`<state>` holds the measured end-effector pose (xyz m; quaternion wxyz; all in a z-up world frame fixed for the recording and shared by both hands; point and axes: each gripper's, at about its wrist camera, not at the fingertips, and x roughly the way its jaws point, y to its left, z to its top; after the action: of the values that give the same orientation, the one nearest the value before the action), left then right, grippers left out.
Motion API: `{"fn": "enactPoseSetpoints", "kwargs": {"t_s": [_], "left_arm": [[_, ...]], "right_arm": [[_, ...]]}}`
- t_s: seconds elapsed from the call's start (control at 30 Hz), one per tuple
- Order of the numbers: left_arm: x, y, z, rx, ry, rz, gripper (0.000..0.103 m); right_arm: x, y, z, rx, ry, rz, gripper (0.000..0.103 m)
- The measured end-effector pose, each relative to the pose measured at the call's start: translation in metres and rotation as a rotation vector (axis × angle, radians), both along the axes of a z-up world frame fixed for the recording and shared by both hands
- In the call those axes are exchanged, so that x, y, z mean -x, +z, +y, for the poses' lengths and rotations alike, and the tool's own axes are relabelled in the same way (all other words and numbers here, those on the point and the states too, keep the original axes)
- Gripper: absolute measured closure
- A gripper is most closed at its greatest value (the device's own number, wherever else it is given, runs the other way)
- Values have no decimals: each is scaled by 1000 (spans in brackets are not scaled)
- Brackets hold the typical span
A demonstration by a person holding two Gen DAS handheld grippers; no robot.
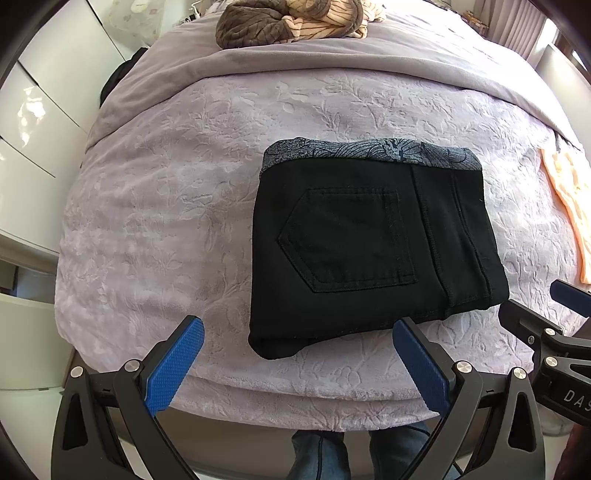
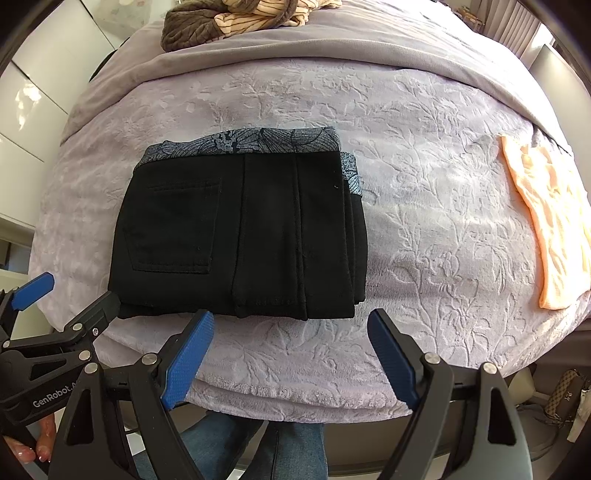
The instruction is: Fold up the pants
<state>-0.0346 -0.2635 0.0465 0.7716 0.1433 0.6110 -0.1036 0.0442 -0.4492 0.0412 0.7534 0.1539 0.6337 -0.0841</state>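
Note:
Black pants (image 1: 369, 243) with a grey patterned lining lie folded into a compact rectangle on the lilac bed cover (image 1: 177, 206), back pocket facing up. They also show in the right wrist view (image 2: 240, 236). My left gripper (image 1: 297, 354) is open and empty, held just short of the fold's near edge. My right gripper (image 2: 291, 347) is open and empty, in front of the fold's near right corner. The right gripper also shows at the right edge of the left wrist view (image 1: 532, 306). The left gripper shows at the left edge of the right wrist view (image 2: 70, 295).
A peach cloth (image 2: 550, 221) lies on the bed cover (image 2: 424, 184) at the right. A brown and peach striped heap (image 1: 288, 22) lies at the far end. White cabinets (image 1: 33, 147) stand left of the bed. The person's jeans (image 2: 280, 450) show below the bed's front edge.

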Motion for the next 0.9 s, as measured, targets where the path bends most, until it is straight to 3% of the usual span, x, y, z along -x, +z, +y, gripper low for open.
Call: {"fn": "enactPoseSetpoints", "kwargs": {"t_s": [0.9], "left_arm": [[-2,0,0,5,-13,4,0]], "right_arm": [[-3,-1,1,13,6,10,16]]}}
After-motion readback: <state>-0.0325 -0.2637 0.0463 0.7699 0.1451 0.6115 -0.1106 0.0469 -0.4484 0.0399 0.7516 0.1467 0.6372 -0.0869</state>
